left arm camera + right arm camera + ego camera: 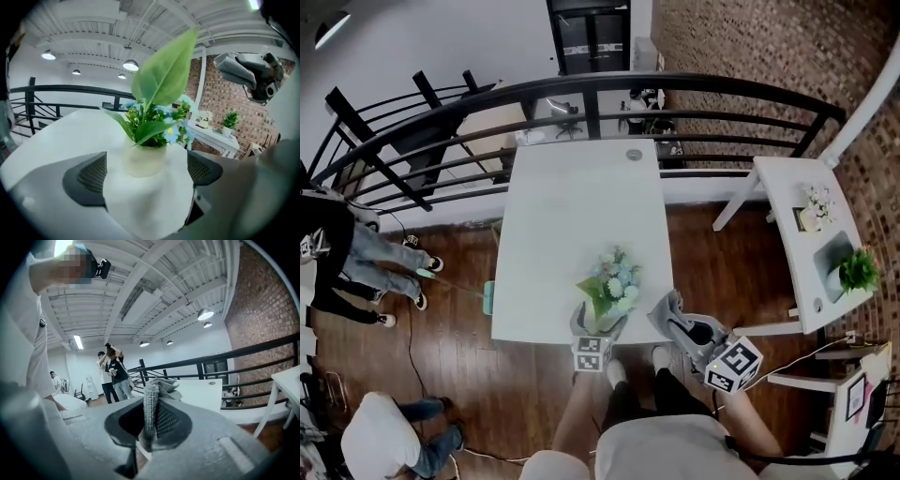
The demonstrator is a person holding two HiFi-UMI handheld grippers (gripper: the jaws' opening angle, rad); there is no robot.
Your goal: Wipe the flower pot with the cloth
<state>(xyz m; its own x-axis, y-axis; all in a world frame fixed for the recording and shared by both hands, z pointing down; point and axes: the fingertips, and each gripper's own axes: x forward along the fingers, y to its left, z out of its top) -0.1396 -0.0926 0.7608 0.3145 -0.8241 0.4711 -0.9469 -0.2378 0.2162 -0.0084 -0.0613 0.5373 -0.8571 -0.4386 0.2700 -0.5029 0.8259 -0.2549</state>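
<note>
1 pot btwn opening L tool jaws; R tool grips cloth.

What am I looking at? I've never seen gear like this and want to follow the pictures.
There is no robot: a person holds a hand-held claw in each hand. One picture comes from a camera on their head, looking down. The other two come from cameras riding on each claw. On the white table stands a flower pot with blue flowers. The left claw is opening, its jaws either side of the pot without pressing it. The right claw is shut on a grey cloth.
</note>
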